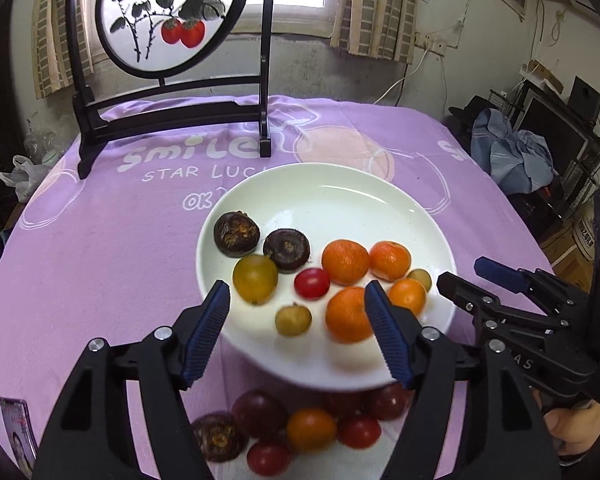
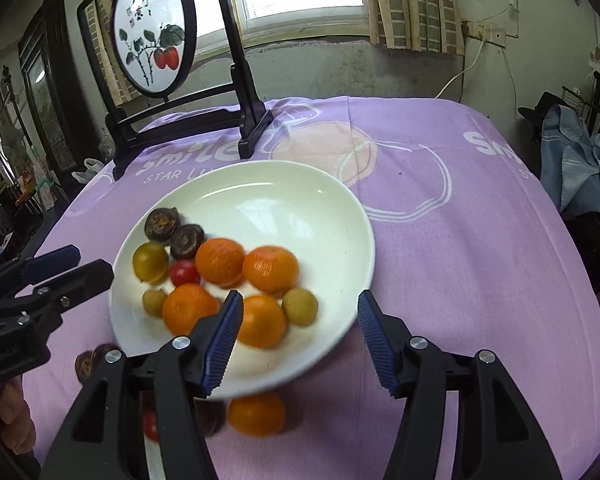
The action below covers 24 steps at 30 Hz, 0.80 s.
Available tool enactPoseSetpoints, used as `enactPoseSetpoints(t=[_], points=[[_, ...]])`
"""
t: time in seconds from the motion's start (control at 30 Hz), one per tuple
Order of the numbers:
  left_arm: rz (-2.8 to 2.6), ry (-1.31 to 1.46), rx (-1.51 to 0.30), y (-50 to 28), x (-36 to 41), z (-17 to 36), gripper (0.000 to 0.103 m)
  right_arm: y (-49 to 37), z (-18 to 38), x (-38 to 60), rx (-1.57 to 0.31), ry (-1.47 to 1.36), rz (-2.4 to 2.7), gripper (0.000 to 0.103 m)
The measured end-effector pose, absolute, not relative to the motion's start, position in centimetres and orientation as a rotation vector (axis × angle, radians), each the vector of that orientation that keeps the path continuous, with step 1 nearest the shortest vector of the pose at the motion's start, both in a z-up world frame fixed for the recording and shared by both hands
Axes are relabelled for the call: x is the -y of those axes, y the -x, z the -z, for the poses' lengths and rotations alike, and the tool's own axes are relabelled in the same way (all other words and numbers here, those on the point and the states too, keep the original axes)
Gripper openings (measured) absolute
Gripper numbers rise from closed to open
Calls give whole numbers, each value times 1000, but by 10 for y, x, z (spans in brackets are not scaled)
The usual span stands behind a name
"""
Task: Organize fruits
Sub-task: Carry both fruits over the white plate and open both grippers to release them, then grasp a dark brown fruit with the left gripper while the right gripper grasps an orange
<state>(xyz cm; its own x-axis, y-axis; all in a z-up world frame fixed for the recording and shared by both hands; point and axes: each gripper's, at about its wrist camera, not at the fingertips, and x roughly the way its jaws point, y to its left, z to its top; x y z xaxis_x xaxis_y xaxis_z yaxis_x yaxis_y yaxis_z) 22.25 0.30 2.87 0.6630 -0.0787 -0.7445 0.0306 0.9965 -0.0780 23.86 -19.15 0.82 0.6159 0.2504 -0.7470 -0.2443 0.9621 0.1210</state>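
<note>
Now the white plate (image 1: pixel 340 196) sits on the table's purple cloth (image 1: pixel 100 240), well away from the table's edges; its far half is bare — fruit fills only the near half. Four oranges (image 1: pixel 345 262), two dark brown fruits (image 1: pixel 236 234), a yellow tomato (image 1: pixel 255 279), a red tomato (image 1: pixel 311 283) and small green fruits (image 1: pixel 293 320) lie close together; more fruit (image 1: pixel 311 429) lies on the cloth by the near rim. The left hand-held gripper (image 1: pixel 298 328) is spread wide above the near rim, holding nothing; the right hand-held gripper (image 2: pixel 298 340) — also spread, also holding nothing — is over the right rim. A dark picture stand (image 1: pixel 172 120) is at the far edge.
</note>
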Motion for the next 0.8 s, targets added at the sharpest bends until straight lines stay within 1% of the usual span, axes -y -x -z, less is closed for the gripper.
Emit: enactPoseSetpoints(t=[0.2, 0.23, 0.33, 0.4, 0.6, 0.8], points=[[81, 59, -835, -178, -5, -32, 71, -199, -16, 194, -842, 5, -286, 62], [81, 60, -832, -172, -6, -31, 71, -192, -17, 194, -837, 9, -287, 66], [80, 69, -832, -153, -12, -27, 73, -173, -19, 192, -811, 24, -283, 74], [79, 79, -836, -142, -17, -22, 76, -159, -17, 191, -803, 32, -287, 76], [64, 68, -868, -116, -35, 3, 78, -129, -3, 187, -826, 31, -309, 80], [55, 71, -921, -105, -53, 30, 78, -111, 15, 180, -866, 43, -336, 82]])
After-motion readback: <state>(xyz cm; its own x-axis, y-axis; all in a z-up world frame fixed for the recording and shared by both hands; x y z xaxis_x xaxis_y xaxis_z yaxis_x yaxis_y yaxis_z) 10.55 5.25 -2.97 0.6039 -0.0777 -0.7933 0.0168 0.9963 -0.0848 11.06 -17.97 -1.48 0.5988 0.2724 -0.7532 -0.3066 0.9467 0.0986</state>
